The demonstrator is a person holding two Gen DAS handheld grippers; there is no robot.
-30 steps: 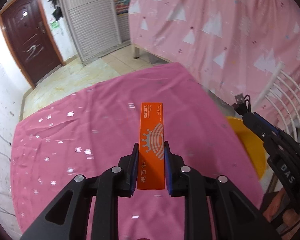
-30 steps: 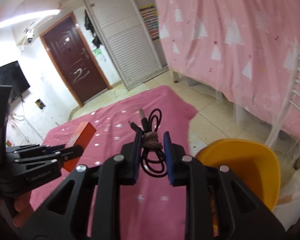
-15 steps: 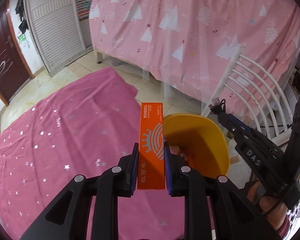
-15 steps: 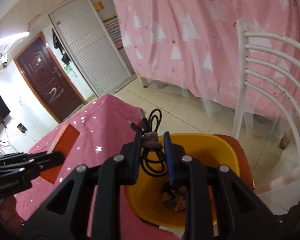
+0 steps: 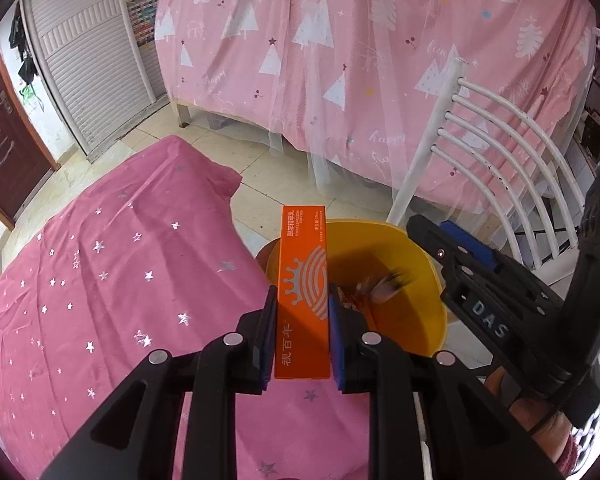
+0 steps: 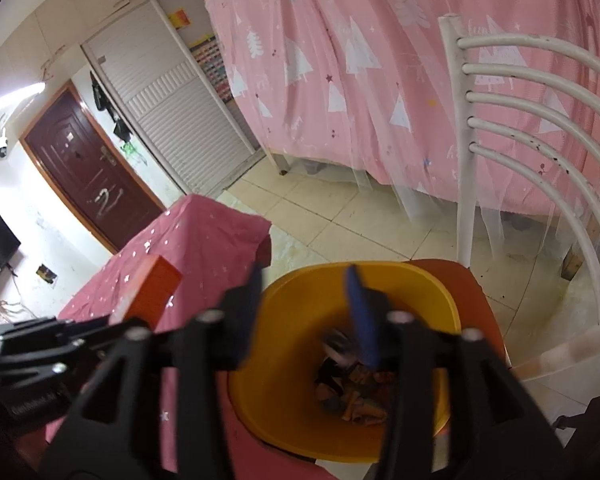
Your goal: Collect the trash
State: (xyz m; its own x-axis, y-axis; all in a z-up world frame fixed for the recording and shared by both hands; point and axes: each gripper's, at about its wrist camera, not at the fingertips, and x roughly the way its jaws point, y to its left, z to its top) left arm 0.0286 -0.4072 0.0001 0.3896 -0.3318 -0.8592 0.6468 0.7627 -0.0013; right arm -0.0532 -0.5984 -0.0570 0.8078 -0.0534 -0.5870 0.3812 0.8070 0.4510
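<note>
The left gripper [image 5: 302, 332] has its jaws pinching a long orange box [image 5: 305, 280], one blue pad pressed to each long side, so the box stands straight out along the fingers with its printed face up. The far end of the box reaches over the near rim of a yellow bin [image 5: 420, 256], while the gripper itself hangs above the edge of the counter, which is draped in a pink cloth with silver stars [image 5: 112, 280].

The right gripper [image 6: 304, 312] is over the bin with its jaws spread wide and nothing between them; the fingers are blurred. Directly below the gap, inside the yellow bin [image 6: 296, 396], lies a heap of dark and tan scraps [image 6: 352, 388]; I cannot make out single pieces in it. From the left wrist view a blurred dark thing [image 5: 386, 284] shows inside the bin, too smeared to name.

The bin sits on the red seat [image 6: 476, 300] of a white metal chair [image 6: 512, 112], just beside the counter's edge. From the right wrist view the orange box [image 6: 152, 292] shows at the left, clamped in the other gripper, near the bin's rim but not inside it.

Behind the chair hangs a pink curtain printed with white trees [image 5: 380, 60], and farther left are a white slatted closet door [image 6: 172, 116] and a dark red door [image 6: 84, 168].
</note>
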